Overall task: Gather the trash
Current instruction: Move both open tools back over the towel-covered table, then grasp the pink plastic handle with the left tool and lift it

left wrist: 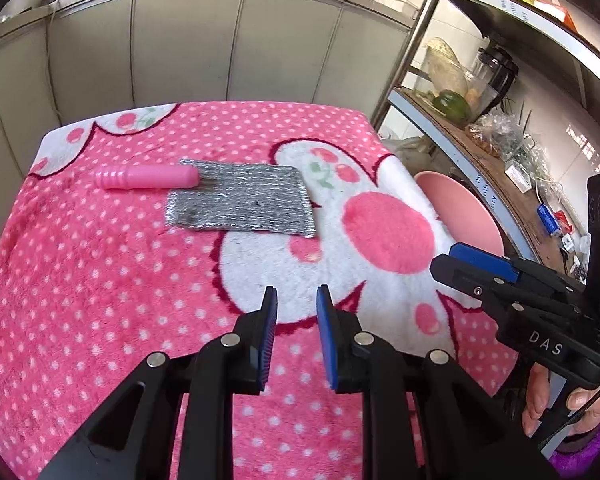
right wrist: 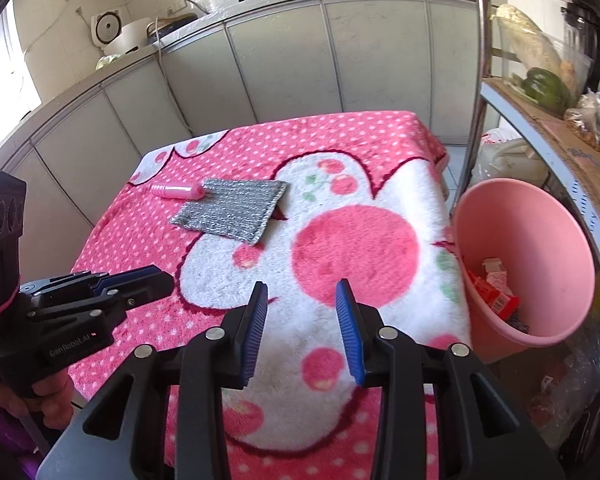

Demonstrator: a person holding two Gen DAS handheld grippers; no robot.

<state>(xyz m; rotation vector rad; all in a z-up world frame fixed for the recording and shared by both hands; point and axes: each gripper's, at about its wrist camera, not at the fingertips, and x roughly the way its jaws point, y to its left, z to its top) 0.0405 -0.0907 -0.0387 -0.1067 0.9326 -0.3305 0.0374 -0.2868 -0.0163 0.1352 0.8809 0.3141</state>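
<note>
blue ribbed pads face each other across a bare gap on the left gripper (left wrist: 296, 300), whose jaws stand partly open with nothing between them, poised above the near part of the pink fleece blanket (left wrist: 100, 300) that covers the table. the right gripper (right wrist: 302, 294) shows the same posture in its own view, jaws a little wider apart and likewise empty, hanging over the white and pink flower print near the table's right side; a hand (left wrist: 548, 400) in a purple sleeve grips its handle at the near right. both tools point downward toward the cloth, which reads as readiness for a pickup, not a carry. farther along, near the middle of the table toward the left, lies the silver scouring pad (left wrist: 240, 204), flat on the blanket, and the pink handle (left wrist: 146, 177) of some small tool rests at its far left corner, its tip touching or overlapping the pad; these look like the remaining trash. off the table's right edge stands the pink bin (right wrist: 540, 216), tilted toward the table, probably so pieces can be dropped in easily; red and pale wrappers (right wrist: 496, 284) already lie inside. beyond that, grey cabinet doors (right wrist: 284, 64) line the far wall.
</note>
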